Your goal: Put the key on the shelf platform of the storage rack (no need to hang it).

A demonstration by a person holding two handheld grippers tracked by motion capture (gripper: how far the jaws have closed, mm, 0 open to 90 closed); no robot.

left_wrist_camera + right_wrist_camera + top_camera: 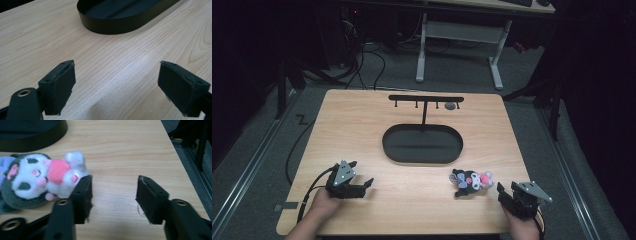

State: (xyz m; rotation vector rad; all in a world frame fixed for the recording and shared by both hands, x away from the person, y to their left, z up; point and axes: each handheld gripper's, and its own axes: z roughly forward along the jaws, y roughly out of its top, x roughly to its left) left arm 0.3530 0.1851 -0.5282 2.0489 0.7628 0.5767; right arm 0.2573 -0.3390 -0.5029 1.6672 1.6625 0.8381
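Observation:
A small plush toy, black and white with a pink patch and a purple bow, lies on its side on the wooden table near the front right. In the right gripper view the plush toy rests just outside the left-hand jaw, close against it. My right gripper sits right of the toy; the right gripper is open with only bare wood between its pads. My left gripper rests at the front left, and the left gripper stands wide open over bare wood.
A black oval tray sits mid-table, and its wall shows as the tray ahead of the left jaws. Behind it stands a black T-shaped hook rack with a small grey round thing beside it. The table's right edge is close to the right gripper.

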